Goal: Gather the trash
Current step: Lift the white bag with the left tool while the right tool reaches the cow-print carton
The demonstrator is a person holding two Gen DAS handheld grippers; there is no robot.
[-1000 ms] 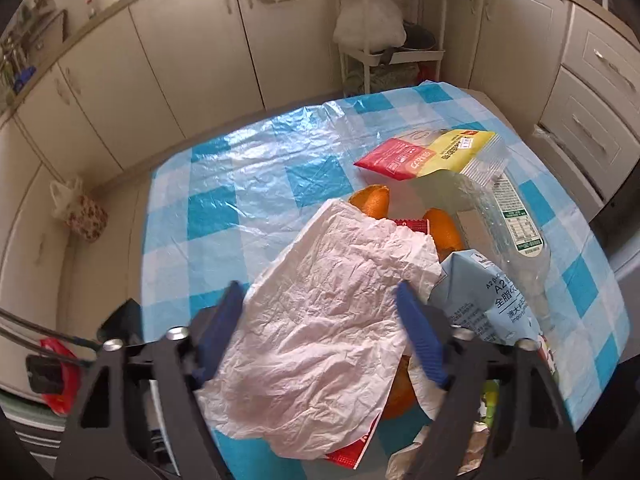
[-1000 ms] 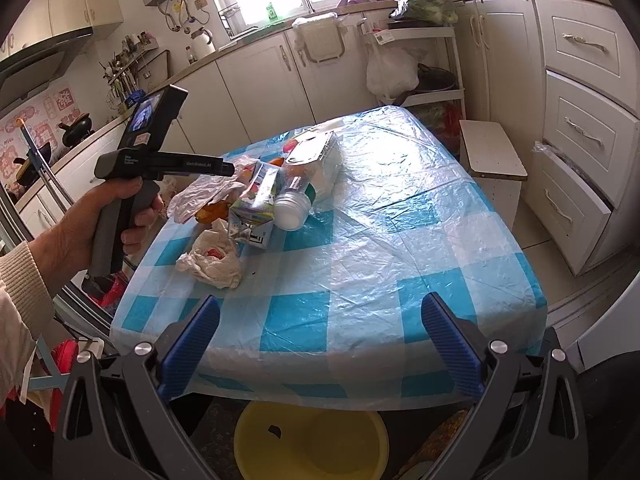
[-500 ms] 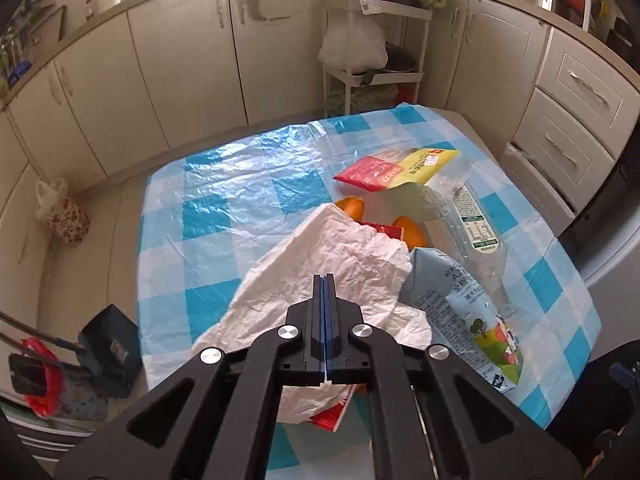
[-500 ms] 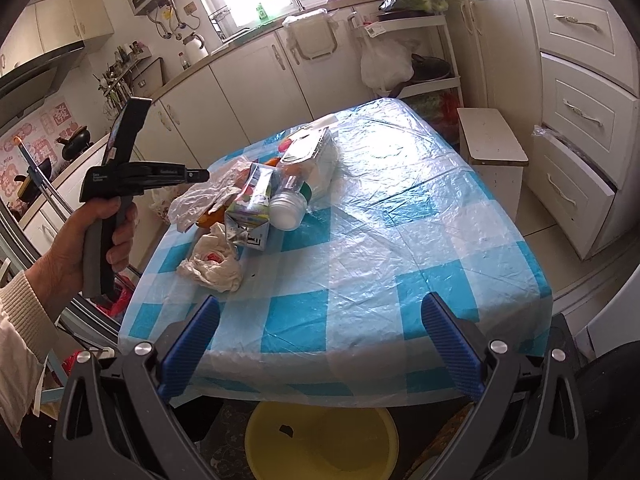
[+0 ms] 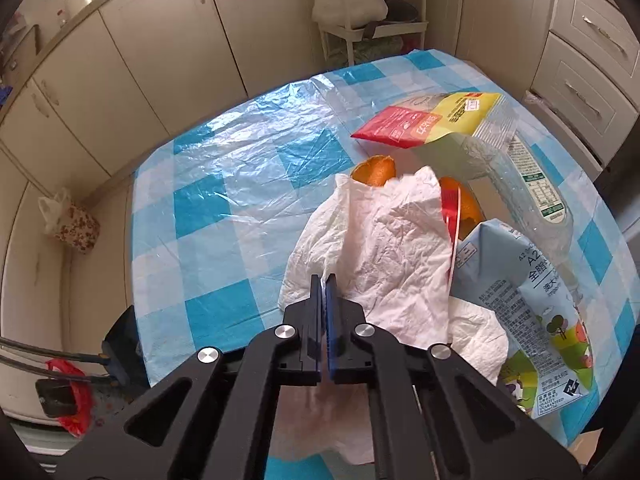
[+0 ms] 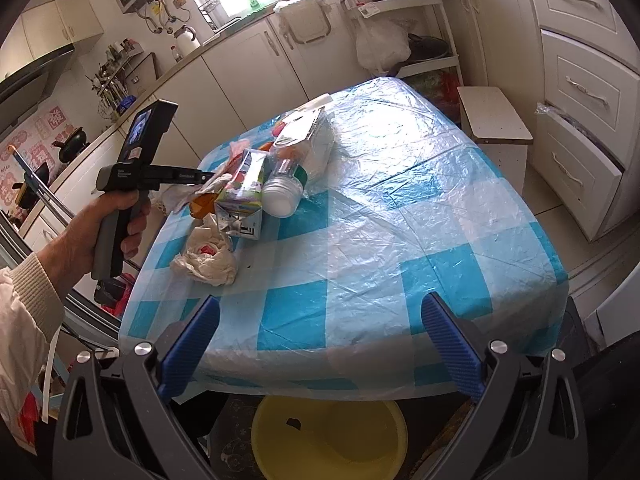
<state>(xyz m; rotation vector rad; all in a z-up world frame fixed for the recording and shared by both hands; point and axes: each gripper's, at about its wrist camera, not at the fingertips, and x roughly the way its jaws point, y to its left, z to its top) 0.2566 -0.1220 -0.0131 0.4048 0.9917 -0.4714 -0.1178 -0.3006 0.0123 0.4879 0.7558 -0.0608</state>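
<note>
Before me: table under blue-checked plastic cloth (image 6: 400, 208); cream cabinets (image 5: 132, 52); white shelf rack (image 6: 408, 20) holding a white bag (image 6: 382, 46); low stool (image 6: 494, 116); white kettle (image 6: 186, 38) on the counter.

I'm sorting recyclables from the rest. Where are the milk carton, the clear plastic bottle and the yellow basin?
milk carton (image 5: 524, 300), left wrist view, printed front panel.
clear plastic bottle (image 5: 532, 188), left wrist view, its label.
yellow basin (image 6: 320, 452), right wrist view, inner floor.

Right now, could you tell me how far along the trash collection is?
Barely started. The left tool is shut on the white paper wrapper. The right tool hangs open above the yellow bin, which looks nearly empty. The carton, bottle and crumpled tissue remain on the table.
</note>
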